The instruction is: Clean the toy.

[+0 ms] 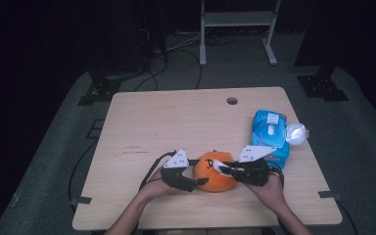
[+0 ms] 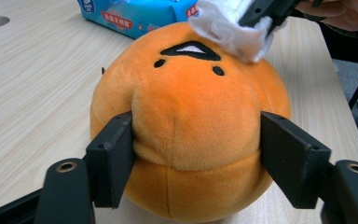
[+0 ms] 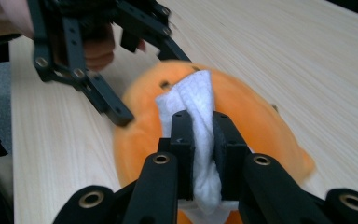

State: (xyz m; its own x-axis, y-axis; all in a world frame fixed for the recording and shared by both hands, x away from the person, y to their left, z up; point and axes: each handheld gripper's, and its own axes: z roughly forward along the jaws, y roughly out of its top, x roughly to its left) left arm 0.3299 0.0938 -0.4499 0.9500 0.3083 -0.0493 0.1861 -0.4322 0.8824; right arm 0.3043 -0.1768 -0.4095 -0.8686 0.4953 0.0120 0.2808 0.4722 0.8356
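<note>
My left fingers (image 2: 196, 163) are squeezing the sides of the round orange plush toy (image 2: 191, 135) sitting on the pale wooden bench (image 1: 176, 117), while my right fingers (image 3: 200, 135) are pinching a white crumpled wipe (image 3: 193, 100) against its top.

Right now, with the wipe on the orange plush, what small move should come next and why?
Probably a short stroke of the right gripper across the plush's face. It is shut on the white wet wipe, which already rests on the orange plush toy by its stitched mouth, while the left gripper clamps the toy's sides and holds it on the table.
</note>
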